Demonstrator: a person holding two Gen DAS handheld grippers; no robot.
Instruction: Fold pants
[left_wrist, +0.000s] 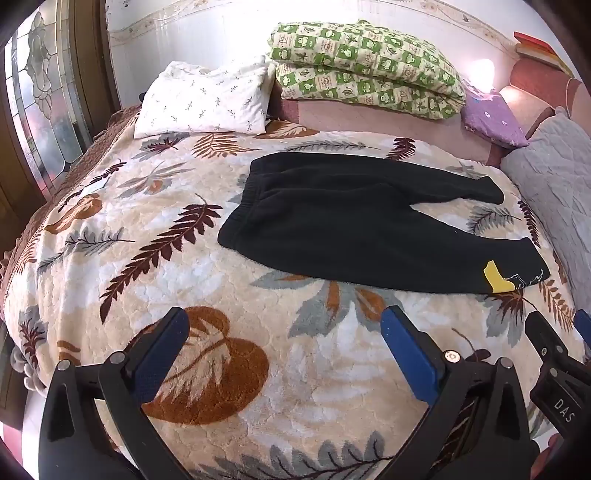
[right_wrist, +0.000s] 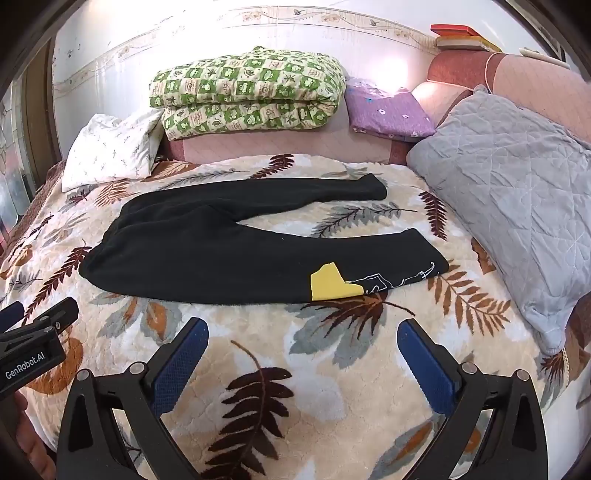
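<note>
Left wrist view: left gripper (left_wrist: 284, 325) hovers over the leaf-print blanket (left_wrist: 110, 236), blue pads spread wide, nothing between them
Right wrist view: right gripper (right_wrist: 303, 336) hangs above the same blanket, jaws wide apart and holding nothing
Pants: black sweatpants (right_wrist: 207, 251) lie flat and unfolded on the blanket, well clear of both grippers
Waistband: elastic waistband (left_wrist: 240, 206) points toward the left side of the bed
Legs: two legs run off to the right and split apart, blanket showing between them
Near leg: yellow patch (right_wrist: 330, 284) and a white line drawing close to the cuff, on the leg closer to the grippers
Neighbour: right gripper's tip (left_wrist: 554, 343) shows at the right edge of the left view; the left one peeks in at the left edge of the right view
Behind the pants: white sprig-print pillow (left_wrist: 203, 99), folded green checked quilt (right_wrist: 247, 92), folded purple cloth (right_wrist: 388, 110)
Right side: grey quilted cushion (right_wrist: 509, 192) just beside the cuffs, not touching them
</note>
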